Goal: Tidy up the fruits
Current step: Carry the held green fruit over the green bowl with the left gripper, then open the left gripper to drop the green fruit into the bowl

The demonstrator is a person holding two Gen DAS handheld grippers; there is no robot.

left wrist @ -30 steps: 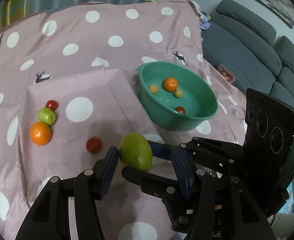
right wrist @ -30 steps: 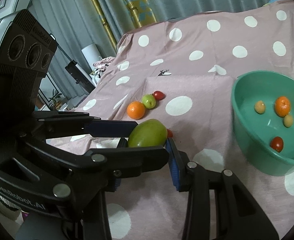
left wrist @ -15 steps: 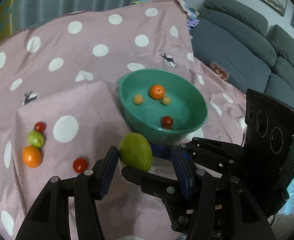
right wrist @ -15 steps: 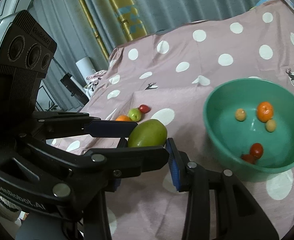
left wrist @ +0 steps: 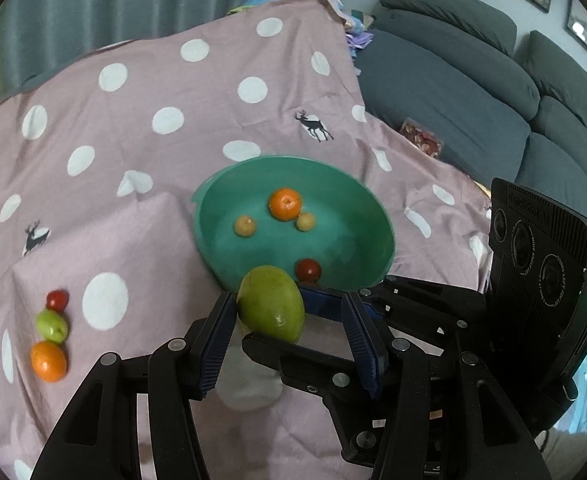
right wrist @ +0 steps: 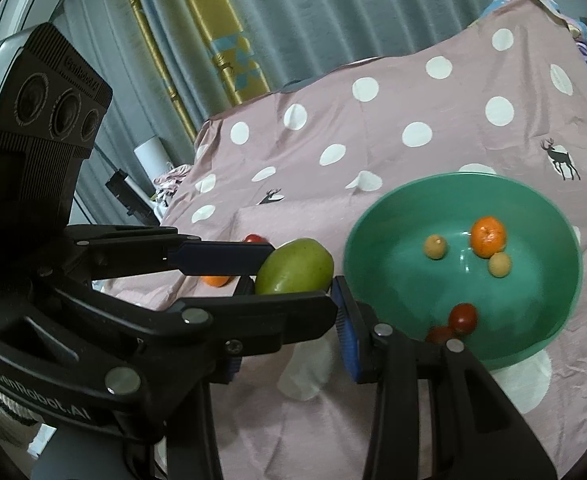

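Right claw (right wrist: pixel 293 285): clenched on the oval green mango (right wrist: pixel 295 266), which is held above the cloth just beside the near rim of the bowl. Left claw (left wrist: pixel 289 305): released; one blue pad is laid against the mango (left wrist: pixel 271 304), the other is set apart from it. The fingers of the two claws are crossed around the fruit.

Just beyond, the round teal plastic bowl (left wrist: pixel 353 248) is seen holding an orange mandarin (left wrist: pixel 285 203), two small yellow fruits and red tomatoes. Well to the left, a small red tomato (left wrist: pixel 57 299), a small green fruit (left wrist: pixel 52 326) and an orange (left wrist: pixel 48 361) are lined up, touching, on the pink white-dotted cloth (left wrist: pixel 133 248) that covers the desk. A grey sofa (left wrist: pixel 473 92) is shown at the right.
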